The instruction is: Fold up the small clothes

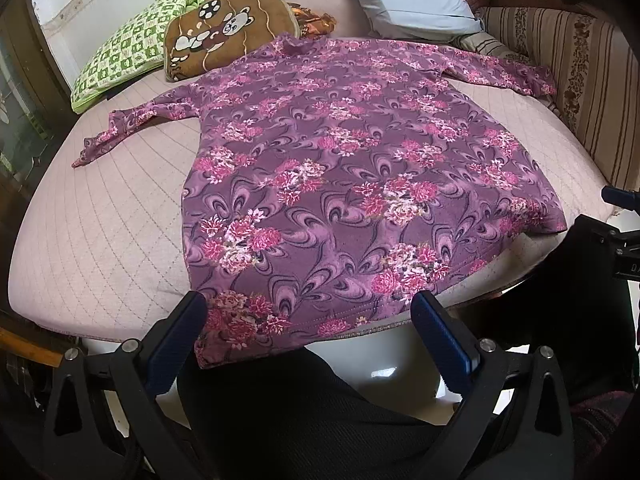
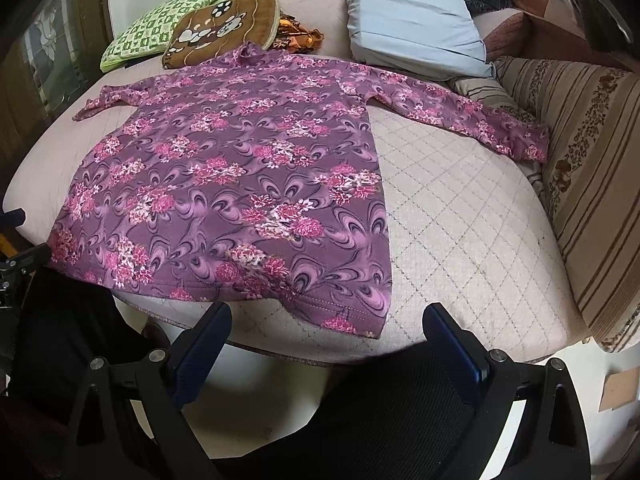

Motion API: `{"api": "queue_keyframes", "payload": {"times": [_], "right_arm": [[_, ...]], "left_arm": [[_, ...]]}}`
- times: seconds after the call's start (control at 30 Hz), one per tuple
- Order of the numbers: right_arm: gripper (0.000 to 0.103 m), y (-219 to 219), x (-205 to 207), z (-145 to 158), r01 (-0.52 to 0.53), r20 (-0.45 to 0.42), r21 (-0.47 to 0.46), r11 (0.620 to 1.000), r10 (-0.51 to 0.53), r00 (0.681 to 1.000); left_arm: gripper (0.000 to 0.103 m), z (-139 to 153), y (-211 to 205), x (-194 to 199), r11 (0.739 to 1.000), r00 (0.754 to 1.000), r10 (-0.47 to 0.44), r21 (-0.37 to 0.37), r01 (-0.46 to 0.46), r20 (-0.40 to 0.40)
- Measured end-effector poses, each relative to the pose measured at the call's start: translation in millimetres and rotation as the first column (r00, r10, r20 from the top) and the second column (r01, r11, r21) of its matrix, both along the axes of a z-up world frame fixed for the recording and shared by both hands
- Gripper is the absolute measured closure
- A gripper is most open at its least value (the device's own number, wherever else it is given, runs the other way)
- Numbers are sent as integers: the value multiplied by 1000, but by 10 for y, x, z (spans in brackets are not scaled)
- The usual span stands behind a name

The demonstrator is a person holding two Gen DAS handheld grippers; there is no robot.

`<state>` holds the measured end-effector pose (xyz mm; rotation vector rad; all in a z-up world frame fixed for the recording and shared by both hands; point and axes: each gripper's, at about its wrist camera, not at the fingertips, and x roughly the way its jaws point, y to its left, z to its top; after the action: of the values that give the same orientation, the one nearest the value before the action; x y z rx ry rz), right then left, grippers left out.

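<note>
A soft purple flowered top (image 1: 340,184) lies flat on the quilted bed (image 2: 460,220), sleeves spread. Both the left gripper (image 1: 308,308) and the right gripper (image 2: 326,320) are spread wide near its hem, holding nothing.

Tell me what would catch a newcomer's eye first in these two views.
The purple floral top comes first: it lies spread flat across the pale quilted bed, sleeves out to both sides and hem hanging slightly over the near edge. Behind its collar sit a brown cartoon cushion and a green checked cushion. Both the left gripper and the right gripper hover open before the hem.
</note>
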<state>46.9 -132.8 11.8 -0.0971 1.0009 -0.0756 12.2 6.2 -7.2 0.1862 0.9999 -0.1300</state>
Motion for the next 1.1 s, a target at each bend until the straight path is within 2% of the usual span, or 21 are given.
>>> {"api": "queue_keyframes", "payload": {"times": [0.5, 0.7, 0.8, 0.9, 0.97, 1.1], "right_arm": [[6, -45, 7, -4, 12, -3, 16, 1000, -12, 1000], [6, -130, 18, -17, 23, -11, 68, 997, -22, 1000], [6, -285, 34, -36, 63, -20, 107, 992, -61, 998], [6, -505, 29, -56, 106, -26, 177, 978, -103, 994], [6, -608, 38, -69, 129, -30, 201, 971, -125, 992], [6, -793, 139, -143, 161, -52, 229, 960, -153, 987]], "left_arm": [[0, -39, -5, 11, 1000, 1000, 0, 4, 0, -10], [0, -51, 61, 62, 1000, 999, 22, -14, -22, -32], [0, -23, 207, 125, 998, 997, 57, -21, -58, -42], [0, 45, 486, 206, 991, 991, 133, 3, -133, -25], [0, 80, 732, 281, 979, 979, 203, -2, -203, -28], [0, -56, 1177, 424, 945, 940, 325, -11, -328, -99]]}}
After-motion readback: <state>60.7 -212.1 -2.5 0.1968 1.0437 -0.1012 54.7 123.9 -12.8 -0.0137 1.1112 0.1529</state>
